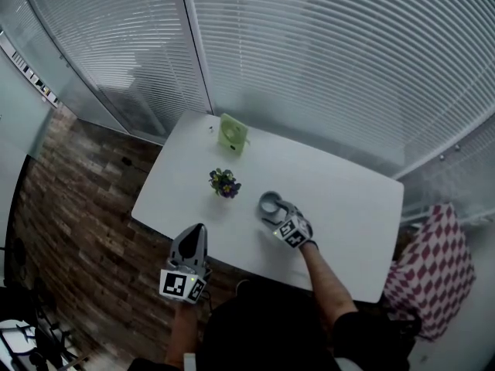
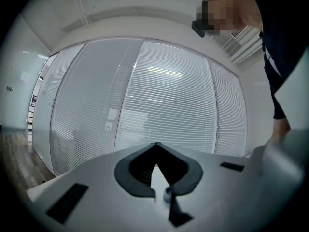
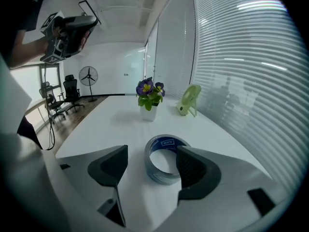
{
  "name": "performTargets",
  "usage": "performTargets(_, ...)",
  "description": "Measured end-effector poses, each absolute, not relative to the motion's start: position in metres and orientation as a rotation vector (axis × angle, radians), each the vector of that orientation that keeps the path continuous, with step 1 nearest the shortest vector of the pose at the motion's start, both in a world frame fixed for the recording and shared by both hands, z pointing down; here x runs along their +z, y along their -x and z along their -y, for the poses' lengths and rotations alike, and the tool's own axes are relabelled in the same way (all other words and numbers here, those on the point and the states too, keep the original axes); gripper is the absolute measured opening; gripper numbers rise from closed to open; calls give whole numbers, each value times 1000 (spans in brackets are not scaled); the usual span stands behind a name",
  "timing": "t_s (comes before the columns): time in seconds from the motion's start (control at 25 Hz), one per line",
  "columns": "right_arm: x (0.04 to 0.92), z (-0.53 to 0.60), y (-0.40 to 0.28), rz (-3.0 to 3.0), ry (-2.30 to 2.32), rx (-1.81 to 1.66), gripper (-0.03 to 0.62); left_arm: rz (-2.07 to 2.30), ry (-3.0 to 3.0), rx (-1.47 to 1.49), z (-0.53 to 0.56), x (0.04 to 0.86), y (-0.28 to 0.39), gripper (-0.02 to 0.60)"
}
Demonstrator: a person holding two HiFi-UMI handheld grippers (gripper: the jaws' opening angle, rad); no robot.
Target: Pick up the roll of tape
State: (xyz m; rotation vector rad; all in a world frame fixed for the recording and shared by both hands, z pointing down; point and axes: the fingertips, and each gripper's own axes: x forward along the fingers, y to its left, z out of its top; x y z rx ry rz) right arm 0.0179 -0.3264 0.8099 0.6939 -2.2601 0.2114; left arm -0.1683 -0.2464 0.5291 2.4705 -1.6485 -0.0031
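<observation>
The grey roll of tape (image 1: 270, 202) lies flat on the white table (image 1: 348, 207). In the right gripper view the roll of tape (image 3: 163, 159) sits between the jaws of my right gripper (image 3: 152, 151), close against the right-hand pad and apart from the left one. That gripper (image 1: 278, 209) is open, low over the table just behind the roll. My left gripper (image 1: 197, 230) hangs off the table's near-left edge, away from the tape. Seen from its own camera, the left gripper (image 2: 155, 145) is shut on nothing and points up at the window blinds.
A small pot of purple flowers (image 1: 224, 182) stands left of the tape, and a green desk fan (image 1: 233, 134) stands near the far edge. A red-and-white checked seat (image 1: 435, 269) sits off the table's right end. Window blinds (image 1: 325, 60) run behind the table. Brick-patterned floor (image 1: 77, 207) lies on the left.
</observation>
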Motion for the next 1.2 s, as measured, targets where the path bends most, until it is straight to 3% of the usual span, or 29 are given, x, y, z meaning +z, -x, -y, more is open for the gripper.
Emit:
performTargets(0.4, 844, 325, -24, 2085, -589, 74, 309, 1645, -2426, 15, 242, 540, 174, 6)
performTargets(0.52, 844, 329, -21, 2078, -576, 22, 194, 1639, -2421, 12, 241, 541, 173, 6)
performTargets(0.68, 850, 329, -17, 2041, -531, -34, 192, 1636, -2416, 11, 240, 541, 173, 6)
performTargets(0.92, 857, 323, -12, 2015, -474, -121, 101, 1643, -2389, 14, 241, 548, 181, 6)
performTargets(1.2, 850, 322, -11, 2036, -473, -61, 54, 1652, -2372, 0, 238, 548, 186, 6)
